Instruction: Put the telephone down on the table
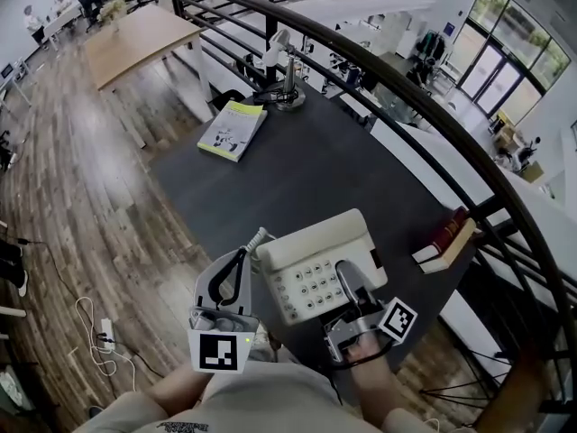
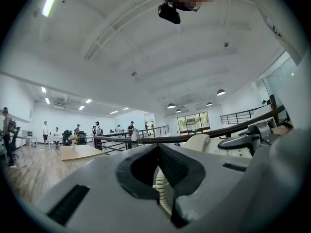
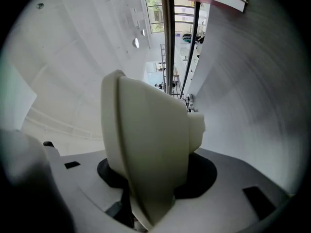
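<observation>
A cream push-button telephone hangs just over the near edge of the dark table, its handset resting on the cradle. My right gripper is shut on the phone's near right side. In the right gripper view the cream body fills the space between the jaws. My left gripper stays at the phone's left side and is shut on its coiled cord, which shows in the hollow between the jaws. The phone lies to the right in the left gripper view.
A yellow-green magazine lies at the table's far left, with a metal stand behind it. Stacked books sit at the right edge by the black railing. Cables trail on the wooden floor.
</observation>
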`<state>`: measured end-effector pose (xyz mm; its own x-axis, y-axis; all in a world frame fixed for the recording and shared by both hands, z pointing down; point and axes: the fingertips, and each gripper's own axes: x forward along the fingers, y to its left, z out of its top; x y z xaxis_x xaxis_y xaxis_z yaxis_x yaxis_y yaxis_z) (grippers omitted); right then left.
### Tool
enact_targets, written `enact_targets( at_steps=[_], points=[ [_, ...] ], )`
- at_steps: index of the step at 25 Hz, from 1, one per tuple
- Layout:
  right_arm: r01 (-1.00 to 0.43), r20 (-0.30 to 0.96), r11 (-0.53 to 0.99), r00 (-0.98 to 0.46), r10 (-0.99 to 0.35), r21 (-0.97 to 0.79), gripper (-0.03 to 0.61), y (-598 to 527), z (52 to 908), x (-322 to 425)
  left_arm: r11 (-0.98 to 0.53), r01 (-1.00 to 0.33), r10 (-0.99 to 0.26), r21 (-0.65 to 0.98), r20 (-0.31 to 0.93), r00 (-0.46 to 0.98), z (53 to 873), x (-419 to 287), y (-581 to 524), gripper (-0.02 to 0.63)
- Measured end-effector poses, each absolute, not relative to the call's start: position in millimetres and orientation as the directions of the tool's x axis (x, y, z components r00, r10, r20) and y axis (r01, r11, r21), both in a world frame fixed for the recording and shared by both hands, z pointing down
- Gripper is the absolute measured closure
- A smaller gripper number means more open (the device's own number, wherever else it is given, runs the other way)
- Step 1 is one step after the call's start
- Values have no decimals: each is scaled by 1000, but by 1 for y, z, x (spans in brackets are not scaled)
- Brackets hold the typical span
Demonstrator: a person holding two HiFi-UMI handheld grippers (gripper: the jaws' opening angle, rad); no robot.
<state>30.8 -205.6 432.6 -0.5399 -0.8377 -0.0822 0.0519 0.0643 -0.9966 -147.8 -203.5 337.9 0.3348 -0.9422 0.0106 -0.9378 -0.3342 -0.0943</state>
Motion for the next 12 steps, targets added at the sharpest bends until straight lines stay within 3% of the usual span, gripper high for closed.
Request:
enact_targets(
  at_steps=[6, 12],
  points=[
    [36, -76, 68, -532, -843, -997, 370, -272, 436, 37, -340, -936, -940, -94, -1, 341, 344, -140, -265, 609],
    [-41, -89, 126, -502, -860, -991, 370, -372, 433, 43, -366, -925, -921, -105, -98, 376, 343, -125, -349, 611]
  ],
)
